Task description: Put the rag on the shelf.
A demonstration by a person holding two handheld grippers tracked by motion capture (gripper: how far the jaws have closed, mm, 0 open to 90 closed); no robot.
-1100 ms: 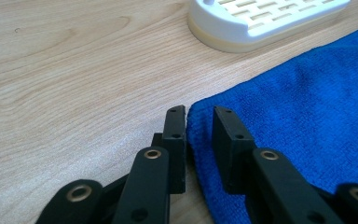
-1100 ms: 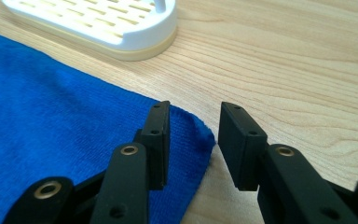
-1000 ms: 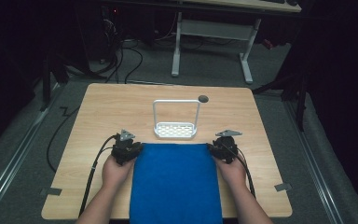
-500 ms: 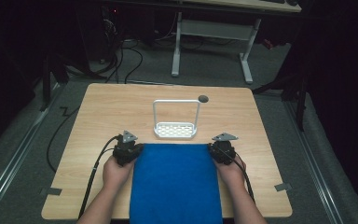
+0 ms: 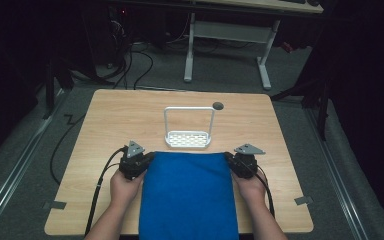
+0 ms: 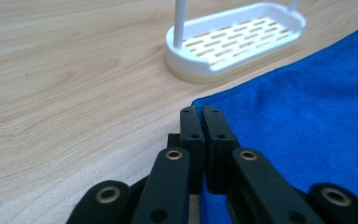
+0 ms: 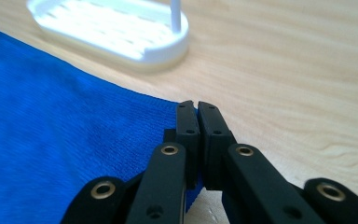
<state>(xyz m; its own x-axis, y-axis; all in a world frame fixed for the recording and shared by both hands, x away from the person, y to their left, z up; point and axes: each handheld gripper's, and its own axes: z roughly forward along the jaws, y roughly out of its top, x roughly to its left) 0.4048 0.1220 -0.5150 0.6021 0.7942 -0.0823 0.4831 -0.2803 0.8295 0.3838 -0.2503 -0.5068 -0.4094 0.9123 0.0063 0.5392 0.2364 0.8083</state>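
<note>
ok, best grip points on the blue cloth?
The two far corners, one per gripper, coming in low from each side edge. The blue cloth lies flat with those corners free on the table, and the left gripper and right gripper are shut on them.

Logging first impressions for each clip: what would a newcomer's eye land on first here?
The bright blue cloth draws the eye, spread flat at the near edge of the wooden table. The left gripper and right gripper each pinch one of its far corners, jaws closed on the fabric. Just beyond the cloth's far edge stands a white slotted rack with a tall wire handle.
</note>
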